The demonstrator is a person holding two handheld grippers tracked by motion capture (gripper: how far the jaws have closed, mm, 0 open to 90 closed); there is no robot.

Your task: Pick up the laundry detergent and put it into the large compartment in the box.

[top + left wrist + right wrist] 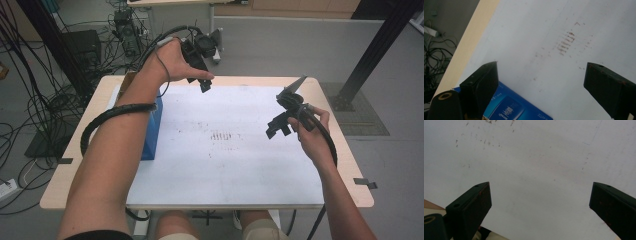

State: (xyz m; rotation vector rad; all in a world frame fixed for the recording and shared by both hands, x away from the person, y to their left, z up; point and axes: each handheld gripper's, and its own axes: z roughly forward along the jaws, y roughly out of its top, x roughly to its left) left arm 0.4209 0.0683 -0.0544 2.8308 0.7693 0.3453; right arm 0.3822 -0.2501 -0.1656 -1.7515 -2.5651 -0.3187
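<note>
A pale wooden tabletop (330, 107) with rounded corners carries a large, smooth white sheet (240, 165) that covers most of it. The sheet is matte and flat, marked near its middle with a small patch of short rust-brown streaks (223, 135) and scattered specks.

Along the sheet's left edge lies a flat, rectangular blue box (152, 132), glossy cardboard by the look of it, with small white printing on its face. A forearm crosses over part of it.

The left gripper (205, 85), black and blocky with a cable trailing back along the arm, hangs above the far edge of the tabletop. In the left gripper view its two square-ended black jaws stand wide apart with nothing between them; the blue box (511, 108) shows just under and beside one jaw, low in that view, outside the gap, and the white sheet (536, 37) stretches ahead. Whether that jaw touches the box cannot be told.

The right gripper (278, 126), the same dull black with a grey three-cornered plate on top, is held above the right part of the sheet, well apart from the box. In the right gripper view its jaws also stand wide apart, holding nothing, with bare white sheet (536, 157) between them.
</note>
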